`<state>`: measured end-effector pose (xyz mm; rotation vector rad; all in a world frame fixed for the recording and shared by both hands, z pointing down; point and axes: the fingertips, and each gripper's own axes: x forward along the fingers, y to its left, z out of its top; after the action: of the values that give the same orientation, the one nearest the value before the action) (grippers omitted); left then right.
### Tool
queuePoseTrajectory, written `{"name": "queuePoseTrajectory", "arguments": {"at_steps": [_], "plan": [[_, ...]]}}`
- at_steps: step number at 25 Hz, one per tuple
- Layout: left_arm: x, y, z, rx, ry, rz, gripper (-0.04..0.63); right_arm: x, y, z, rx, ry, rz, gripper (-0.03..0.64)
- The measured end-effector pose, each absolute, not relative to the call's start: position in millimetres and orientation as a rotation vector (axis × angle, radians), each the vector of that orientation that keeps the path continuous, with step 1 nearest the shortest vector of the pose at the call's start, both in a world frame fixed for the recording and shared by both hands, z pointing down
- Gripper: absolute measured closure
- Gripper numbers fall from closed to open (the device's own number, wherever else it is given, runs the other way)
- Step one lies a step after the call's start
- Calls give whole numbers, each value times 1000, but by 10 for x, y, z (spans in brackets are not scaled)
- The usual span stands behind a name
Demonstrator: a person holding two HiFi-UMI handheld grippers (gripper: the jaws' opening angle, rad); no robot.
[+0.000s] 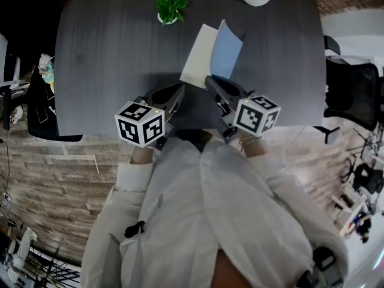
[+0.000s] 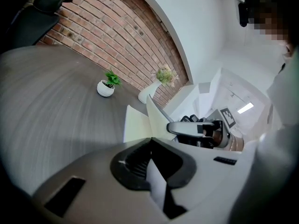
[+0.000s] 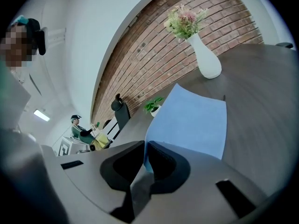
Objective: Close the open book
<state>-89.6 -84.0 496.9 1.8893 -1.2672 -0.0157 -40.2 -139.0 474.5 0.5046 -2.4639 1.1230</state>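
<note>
Book (image 1: 201,59): light, with a thin, floppy blue cover (image 3: 191,120), best pinched at its free edge. Right gripper (image 3: 145,143) is clamped on that cover. Left gripper (image 2: 150,140) has its jaws together, seemingly empty.

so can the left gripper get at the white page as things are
Probably yes: the left gripper, jaws shut, sits right by the white page with nothing between them. The right gripper grips the blue cover beside it.

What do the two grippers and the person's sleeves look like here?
The left gripper and right gripper are alike: grey moulded bodies with dark, ribbed jaw pads, each carrying a white cube with black square markers. The sleeves are white, part of a loose white coat.
</note>
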Motion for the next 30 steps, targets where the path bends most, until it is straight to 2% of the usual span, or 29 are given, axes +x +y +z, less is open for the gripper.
{"name": "queuePoseTrajectory", "arguments": {"at_steps": [30], "plan": [[-1321,-804,5141,1811,-1343,-4,589,-837,-1327,5243,429,-2334,929,584]]}}
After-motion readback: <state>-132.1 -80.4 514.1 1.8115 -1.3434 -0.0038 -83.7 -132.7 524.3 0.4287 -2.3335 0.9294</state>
